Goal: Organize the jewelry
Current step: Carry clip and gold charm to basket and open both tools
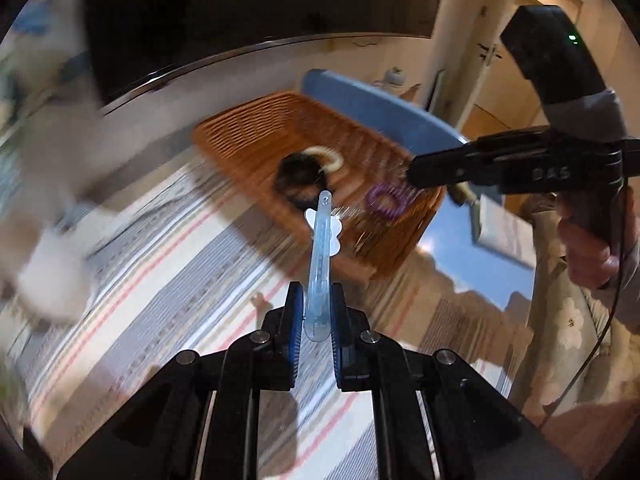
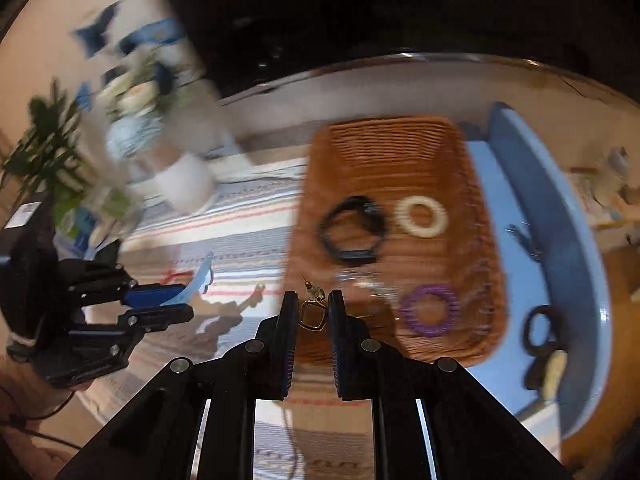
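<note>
Left gripper (image 1: 314, 312): my jaws clamped on light, stiff blue hair clip (image 1: 320, 256), held by its tail.
Right gripper (image 2: 313, 312): jaws pinching tiny, fragile gold earring (image 2: 312, 312).
Wicker basket (image 2: 384, 132): ahead on the bench.

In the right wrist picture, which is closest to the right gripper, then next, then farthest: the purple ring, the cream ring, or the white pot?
1. Purple ring: in the basket, just right of the right gripper.
2. Cream ring: farther back in the basket.
3. White pot: far left on the striped cloth.
</note>
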`<state>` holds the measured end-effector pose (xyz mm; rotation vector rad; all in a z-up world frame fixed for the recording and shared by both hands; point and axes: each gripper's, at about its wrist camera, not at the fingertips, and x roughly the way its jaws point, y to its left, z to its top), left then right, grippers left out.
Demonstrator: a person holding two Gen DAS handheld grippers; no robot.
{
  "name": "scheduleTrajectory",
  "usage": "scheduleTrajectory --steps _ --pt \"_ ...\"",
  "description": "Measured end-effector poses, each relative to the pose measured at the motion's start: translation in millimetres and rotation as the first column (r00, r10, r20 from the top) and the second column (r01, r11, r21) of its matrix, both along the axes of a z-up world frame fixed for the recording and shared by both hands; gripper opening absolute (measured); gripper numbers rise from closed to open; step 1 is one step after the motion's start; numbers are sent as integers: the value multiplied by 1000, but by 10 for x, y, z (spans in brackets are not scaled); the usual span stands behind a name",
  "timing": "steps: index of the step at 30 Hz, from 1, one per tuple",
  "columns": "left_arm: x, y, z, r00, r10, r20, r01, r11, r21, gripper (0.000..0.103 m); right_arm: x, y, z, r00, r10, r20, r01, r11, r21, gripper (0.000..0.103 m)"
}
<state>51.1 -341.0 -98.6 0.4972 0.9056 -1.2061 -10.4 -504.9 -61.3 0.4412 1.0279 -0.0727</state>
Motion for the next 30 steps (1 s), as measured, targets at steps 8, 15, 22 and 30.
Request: scheduleTrajectory --steps 8,15,22,30 --pt "-10 -740 -147 998 -58 -17 58 998 30 11 63 -599 -248 994 -98 -53 99 995 16 15" --pt "74 -1040 -251 997 -30 -72 34 998 46 12 168 -886 -481 978 -188 -92 197 975 104 16" --pt "296 -797 -189 976 70 -205 -70 998 6 38 174 -900 -475 963 -244 -111 253 965 73 34" --pt "443 147 -91 951 244 -192 -238 970 54 38 127 -515 -231 977 -202 -69 207 975 77 35"
